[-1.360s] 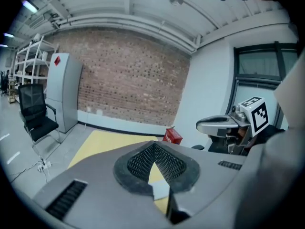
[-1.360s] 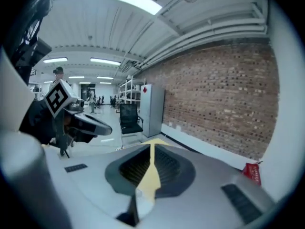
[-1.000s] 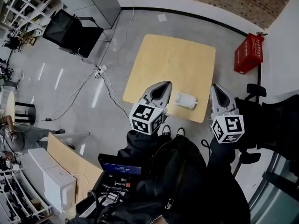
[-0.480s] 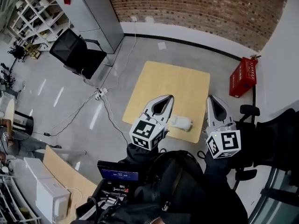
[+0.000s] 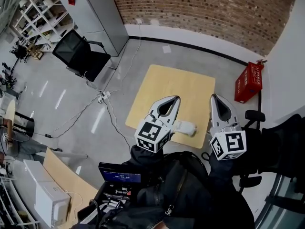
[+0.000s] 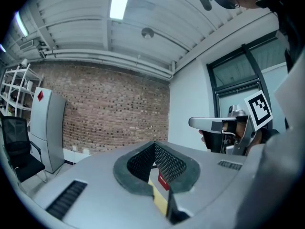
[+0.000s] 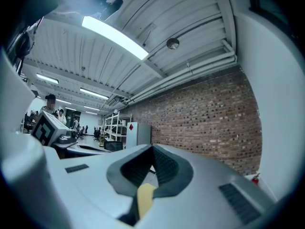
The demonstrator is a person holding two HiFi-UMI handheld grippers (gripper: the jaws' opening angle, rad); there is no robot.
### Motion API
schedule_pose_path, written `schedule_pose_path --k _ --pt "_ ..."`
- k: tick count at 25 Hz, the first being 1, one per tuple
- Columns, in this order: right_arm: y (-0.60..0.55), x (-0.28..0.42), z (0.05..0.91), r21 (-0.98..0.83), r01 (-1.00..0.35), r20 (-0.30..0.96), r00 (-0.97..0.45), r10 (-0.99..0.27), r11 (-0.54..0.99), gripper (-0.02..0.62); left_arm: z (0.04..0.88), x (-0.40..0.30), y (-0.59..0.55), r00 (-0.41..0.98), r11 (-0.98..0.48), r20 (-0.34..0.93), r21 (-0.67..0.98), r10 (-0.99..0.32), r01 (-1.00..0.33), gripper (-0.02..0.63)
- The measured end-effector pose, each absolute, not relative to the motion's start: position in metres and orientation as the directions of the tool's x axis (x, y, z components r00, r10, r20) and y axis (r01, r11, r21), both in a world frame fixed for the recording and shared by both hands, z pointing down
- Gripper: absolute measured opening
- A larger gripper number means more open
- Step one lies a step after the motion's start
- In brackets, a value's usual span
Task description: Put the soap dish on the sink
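Brick wall (image 5: 214, 13) runs along the far side of the room above a grey floor, where a light wooden table (image 5: 167, 87) stands on its own. On the table, close to its near edge, lies the white soap dish (image 5: 185, 127), touched by neither tool. The person stands over that edge with both grippers held out level. The left gripper (image 5: 172, 100) has its jaws clenched together with nothing between the pads, and from above its tip lies just beside the dish. The right gripper (image 5: 216, 99) is likewise closed and empty, over the table's right edge. A red box (image 5: 249, 82) sits against the white wall to the right. A black office chair (image 5: 78, 56) and a grey cabinet (image 5: 93, 13) stand to the left, well apart from the table, and a power strip (image 5: 101, 97) lies on the floor between them and the table.
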State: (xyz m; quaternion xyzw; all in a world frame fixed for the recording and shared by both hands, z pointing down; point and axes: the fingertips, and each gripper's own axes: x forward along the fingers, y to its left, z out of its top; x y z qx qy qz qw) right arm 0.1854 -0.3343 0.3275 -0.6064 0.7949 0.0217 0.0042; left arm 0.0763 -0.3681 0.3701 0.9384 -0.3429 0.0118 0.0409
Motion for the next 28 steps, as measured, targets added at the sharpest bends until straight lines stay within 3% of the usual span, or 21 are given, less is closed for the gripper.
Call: schedule_pose_path --k 28 --pt "-0.353 0.187 0.317 0.052 -0.963 -0.051 -0.268 -0.962 0.265 0.006 0.354 0.087 -0.385 0.784 -0.783 0.023 0.039 -0.620 -0.621 0.002"
